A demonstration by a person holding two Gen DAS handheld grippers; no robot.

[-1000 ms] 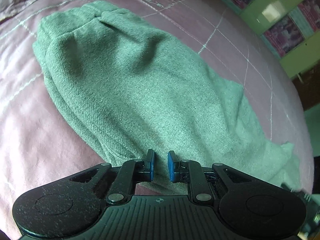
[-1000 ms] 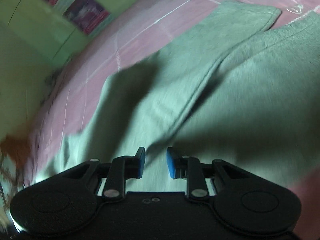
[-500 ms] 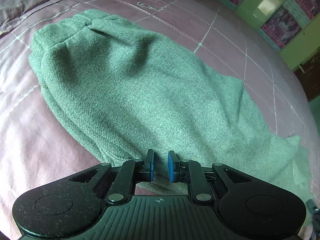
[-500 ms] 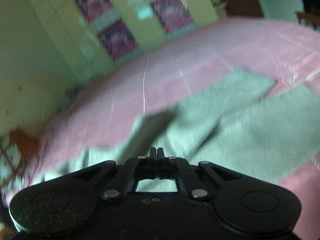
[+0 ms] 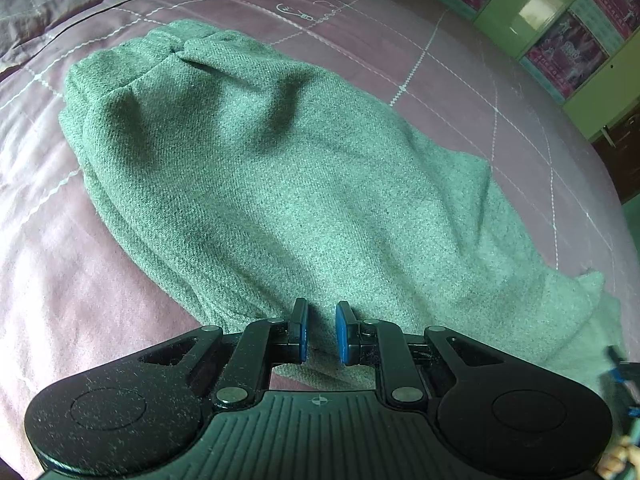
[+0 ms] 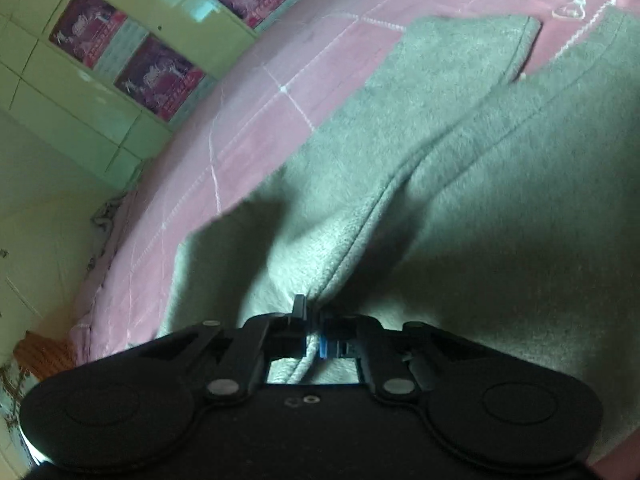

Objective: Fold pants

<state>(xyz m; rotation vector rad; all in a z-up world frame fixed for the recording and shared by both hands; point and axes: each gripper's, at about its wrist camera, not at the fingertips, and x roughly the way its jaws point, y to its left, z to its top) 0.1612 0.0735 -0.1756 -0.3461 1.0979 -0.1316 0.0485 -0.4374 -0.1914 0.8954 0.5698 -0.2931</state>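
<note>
Green pants (image 5: 260, 184) lie rumpled — right hand-held gripper (image 6: 314, 334) apparently pinches a seam, left hand-held gripper (image 5: 321, 332) narrowly parted.

the pants (image 5: 280, 184) lie on the bed (image 5: 460, 92), waistband at the far left, legs running right. the left tool (image 5: 321, 332) sits at their near edge; the right tool (image 6: 314, 330) pinches a seam fold near the legs.

No legible text anywhere; lettering on the cupboard posters (image 6: 156, 80) too blurred.
</note>
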